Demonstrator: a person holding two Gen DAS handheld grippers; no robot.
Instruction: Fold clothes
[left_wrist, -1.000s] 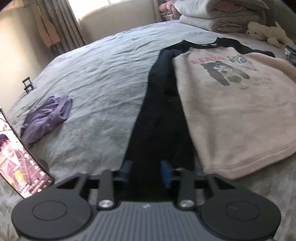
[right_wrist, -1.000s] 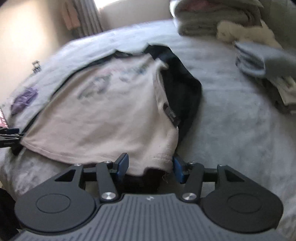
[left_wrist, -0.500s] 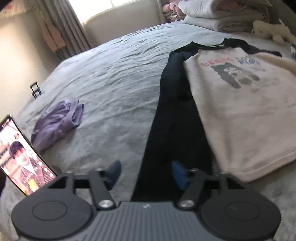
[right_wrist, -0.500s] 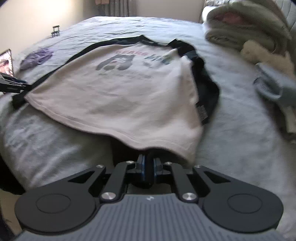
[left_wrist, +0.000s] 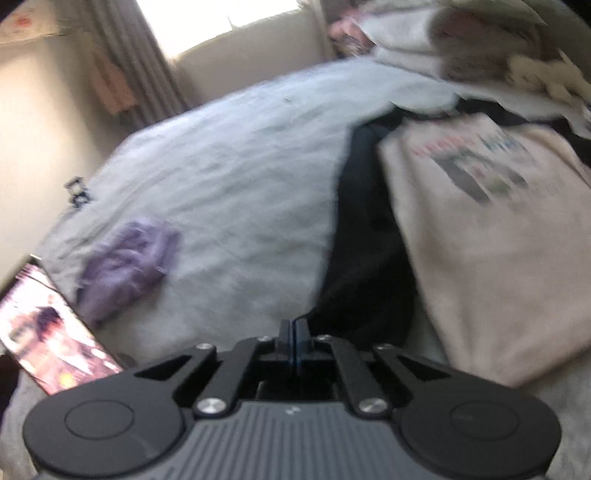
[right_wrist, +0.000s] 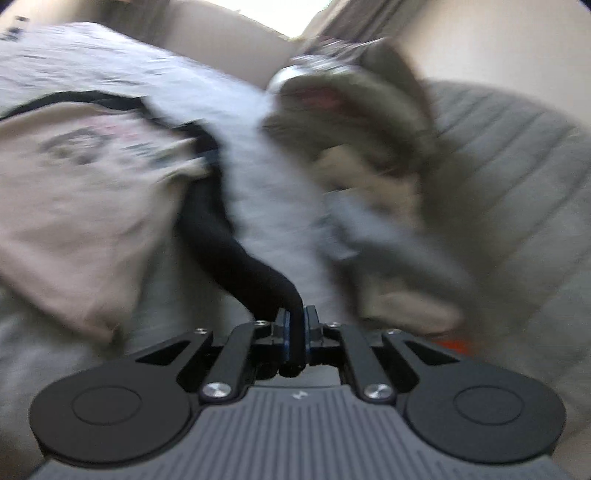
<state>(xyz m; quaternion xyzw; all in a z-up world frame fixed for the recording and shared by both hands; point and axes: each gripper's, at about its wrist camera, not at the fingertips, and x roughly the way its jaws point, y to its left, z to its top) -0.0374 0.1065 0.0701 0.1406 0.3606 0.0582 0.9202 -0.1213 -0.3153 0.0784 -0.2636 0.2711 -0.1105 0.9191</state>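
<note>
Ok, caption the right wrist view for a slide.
Right gripper shut on the shirt's black sleeve, cream shirt spread on the grey bed; frame motion-blurred.

Both views are smeared by motion: the print on the shirt cannot be read, and the pile of bedding past the bed is only a grey and pink blur. The left hand-held gripper has its fingers pressed together, but whether any black cloth sits between them cannot be told. The phone is cut off by the left edge, its screen unclear.
</note>
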